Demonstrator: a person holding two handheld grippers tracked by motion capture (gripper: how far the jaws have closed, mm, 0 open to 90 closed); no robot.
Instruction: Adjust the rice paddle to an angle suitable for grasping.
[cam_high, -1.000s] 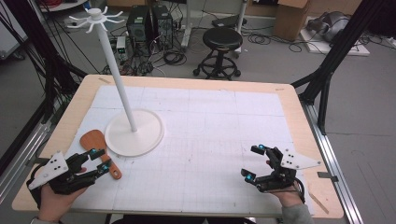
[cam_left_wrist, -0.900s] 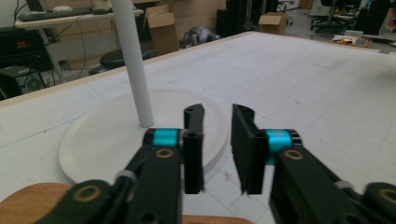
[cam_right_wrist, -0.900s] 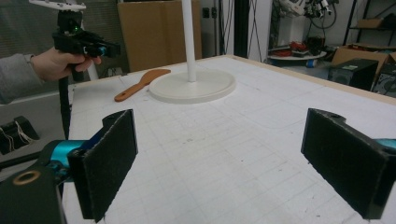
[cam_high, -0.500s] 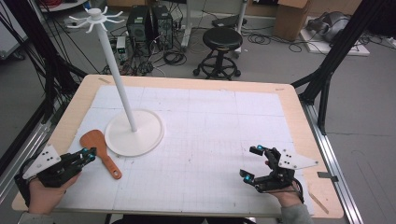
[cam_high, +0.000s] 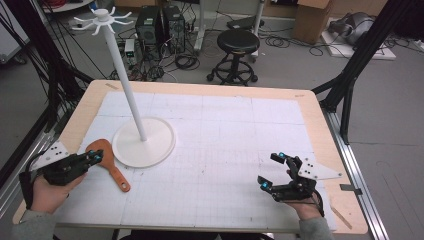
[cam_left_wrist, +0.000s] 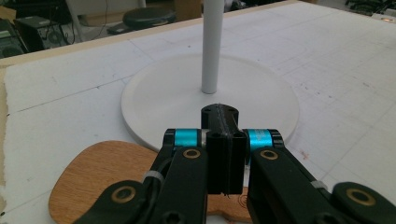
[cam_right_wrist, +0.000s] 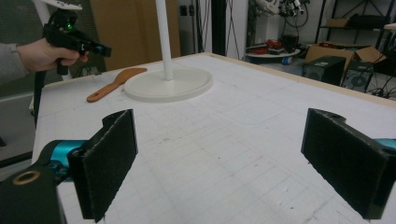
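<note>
From above, my left gripper (cam_high: 95, 159) sits at the table's (cam_high: 310, 105) near left corner, jaws pressed together, tips over the blade of the wooden spatula (cam_high: 107, 165). The spatula lies flat just beyond and to the right of that gripper, its blade touching or just beside the white stand's (cam_high: 144, 142) base, its handle angled back toward me. My right gripper (cam_high: 272, 170) rests near the right front edge, jaws spread wide with nothing between them, well apart from the stand.

In the left gripper view, my jaws are shut tight on nothing. The spatula (cam_left_wrist: 102, 172) blade lies below and to their left; the stand's (cam_left_wrist: 210, 91) pole rises straight ahead.

In the right gripper view, my jaws stand wide apart over the bare white mat (cam_right_wrist: 233, 140). Far ahead to the left are the stand (cam_right_wrist: 168, 84), the spatula (cam_right_wrist: 114, 84) and my left gripper (cam_right_wrist: 100, 49), held above the table.
</note>
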